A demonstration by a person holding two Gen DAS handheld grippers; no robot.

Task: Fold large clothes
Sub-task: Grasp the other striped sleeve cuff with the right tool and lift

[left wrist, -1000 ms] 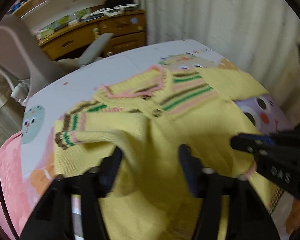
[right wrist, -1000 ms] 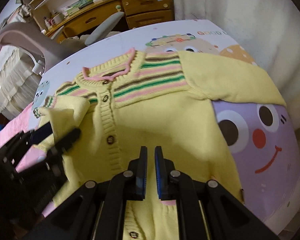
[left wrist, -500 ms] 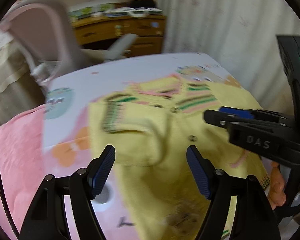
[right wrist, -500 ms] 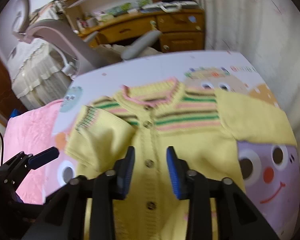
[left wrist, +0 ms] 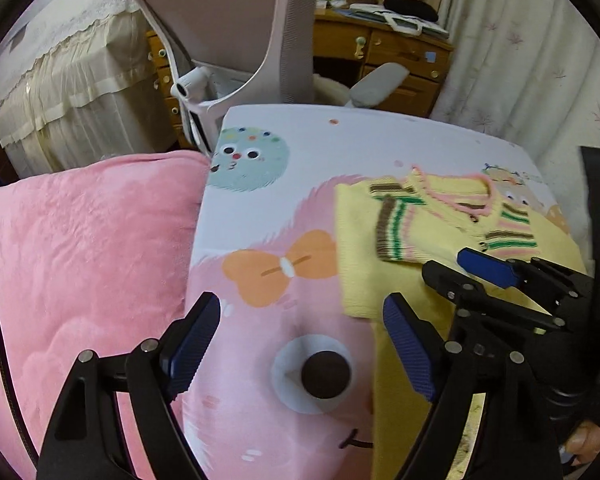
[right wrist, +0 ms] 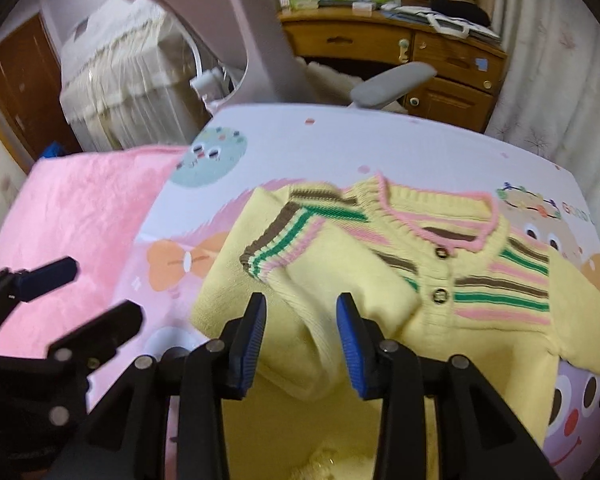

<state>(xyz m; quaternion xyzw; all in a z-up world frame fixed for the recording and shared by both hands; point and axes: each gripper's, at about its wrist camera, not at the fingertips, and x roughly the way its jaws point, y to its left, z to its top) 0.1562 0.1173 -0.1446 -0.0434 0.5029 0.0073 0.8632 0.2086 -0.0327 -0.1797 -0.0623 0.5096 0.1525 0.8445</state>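
A yellow knit cardigan [right wrist: 380, 292] with pink, green and brown stripes lies on the cartoon bedsheet [right wrist: 340, 140]. Its left sleeve is folded across the front, striped cuff [right wrist: 284, 248] up. My right gripper [right wrist: 302, 316] hovers open over that folded sleeve, pads apart from the cloth. My left gripper [left wrist: 300, 320] is over the bare pink cartoon print beside the cardigan [left wrist: 380, 276], its jaws opening with nothing between them. The right gripper [left wrist: 488, 276] shows at the right of the left wrist view, and the left gripper [right wrist: 60, 292] at the left of the right wrist view.
A pink quilt [left wrist: 80, 260] lies along the left of the bed. Behind the bed stand a pale office chair [left wrist: 240, 20] and a wooden desk [left wrist: 400, 52]. A curtain [left wrist: 532, 60] hangs on the right. A hand [left wrist: 580, 444] holds the right gripper.
The sleeve was carried over the cardigan's front and let go. The right gripper went from shut to open, the left widened. Both have drawn back to the left.
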